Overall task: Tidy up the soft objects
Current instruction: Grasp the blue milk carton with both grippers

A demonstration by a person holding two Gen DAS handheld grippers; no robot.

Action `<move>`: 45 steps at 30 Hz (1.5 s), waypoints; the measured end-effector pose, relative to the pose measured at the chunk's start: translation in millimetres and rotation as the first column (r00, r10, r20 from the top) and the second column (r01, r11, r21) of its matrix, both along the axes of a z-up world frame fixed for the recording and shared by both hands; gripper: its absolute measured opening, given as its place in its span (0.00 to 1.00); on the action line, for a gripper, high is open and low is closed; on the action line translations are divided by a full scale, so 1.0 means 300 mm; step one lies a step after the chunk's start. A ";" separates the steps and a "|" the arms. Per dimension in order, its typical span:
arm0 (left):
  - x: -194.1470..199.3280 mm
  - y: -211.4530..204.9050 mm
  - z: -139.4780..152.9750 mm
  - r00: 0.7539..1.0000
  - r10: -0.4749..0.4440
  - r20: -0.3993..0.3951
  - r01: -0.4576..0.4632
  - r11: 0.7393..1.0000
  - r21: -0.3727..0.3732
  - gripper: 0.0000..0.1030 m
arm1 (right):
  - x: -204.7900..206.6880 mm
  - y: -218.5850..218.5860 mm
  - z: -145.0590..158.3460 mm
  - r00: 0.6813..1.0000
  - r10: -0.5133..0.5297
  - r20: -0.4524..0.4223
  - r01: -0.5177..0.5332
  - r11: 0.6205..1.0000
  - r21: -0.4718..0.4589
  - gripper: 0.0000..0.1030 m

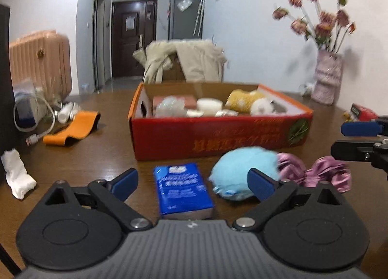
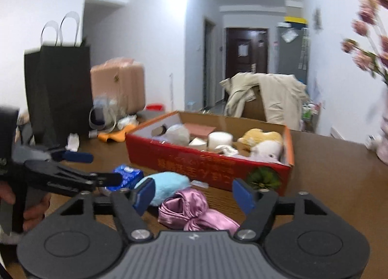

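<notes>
Hovering low over the near edge of the brown table (image 1: 101,158), the left gripper (image 1: 194,183) has its blue-padded jaws spread wide with nothing between them, though a blue tissue pack (image 1: 184,190) lies flat on the table in line with the gap. Just right of the pack sits a light blue plush toy (image 1: 242,170), and touching its right side is a crumpled pink satin cloth (image 1: 322,173). All three lie along the near side of a red cardboard box (image 1: 218,136), which stands toward the middle of the table and holds a yellow plush (image 1: 242,99), a white plush (image 1: 262,107), a white roll (image 1: 209,105) and other pale soft items too blurred to name.

The right gripper (image 2: 194,195) also hangs with its jaws wide apart and empty, over the pink satin cloth (image 2: 191,211), with the blue plush just beyond its left finger. Near the left edge of the table lie an orange strap (image 1: 72,130) and a white sock (image 1: 17,173); a pink vase of flowers (image 1: 327,78) stands at the far right.
</notes>
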State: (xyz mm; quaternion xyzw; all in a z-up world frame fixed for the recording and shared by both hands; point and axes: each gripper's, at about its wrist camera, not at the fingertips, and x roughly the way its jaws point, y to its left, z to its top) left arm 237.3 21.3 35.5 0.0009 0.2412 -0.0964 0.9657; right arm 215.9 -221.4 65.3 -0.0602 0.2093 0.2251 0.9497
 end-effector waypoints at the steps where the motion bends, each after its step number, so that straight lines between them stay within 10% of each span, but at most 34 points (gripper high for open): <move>1: 0.020 0.012 -0.010 1.000 0.006 -0.019 -0.006 1.000 -0.012 0.91 | 0.019 0.020 -0.002 1.000 0.010 -0.003 -0.010 1.000 -0.026 0.59; 5: 0.065 0.057 -0.054 0.996 0.010 -0.092 -0.016 0.998 -0.068 0.87 | 0.096 0.080 -0.014 0.998 0.045 -0.036 -0.046 0.998 -0.035 0.58; 8: 0.080 0.060 -0.072 0.991 -0.036 -0.133 0.024 0.996 -0.088 0.56 | 0.142 0.139 -0.008 0.994 0.096 -0.044 -0.098 0.994 -0.044 0.56; 16: 0.001 0.133 -0.068 0.989 -0.103 -0.102 0.090 0.988 -0.128 0.67 | 0.223 0.314 -0.048 0.959 0.236 -0.156 -0.247 0.967 -0.056 0.41; 24: -0.014 0.303 -0.068 0.989 0.092 -0.119 -0.119 0.961 -0.250 0.51 | 0.377 0.496 -0.102 0.922 0.246 -0.298 -0.275 0.959 -0.061 0.30; 29: -0.027 0.352 -0.055 0.985 -0.109 -0.133 0.039 0.896 -0.443 0.47 | 0.388 0.458 -0.113 0.912 0.222 -0.346 -0.232 0.973 0.014 0.31; 33: -0.037 0.289 -0.059 0.933 -0.331 -0.138 0.226 0.842 -0.489 0.47 | 0.381 0.413 -0.117 0.888 0.212 -0.408 -0.191 0.977 0.093 0.28; 45: -0.010 0.376 -0.084 0.967 -0.167 -0.195 0.033 0.835 -0.549 0.43 | 0.138 0.297 -0.146 0.902 0.137 -0.410 -0.037 0.969 0.242 0.15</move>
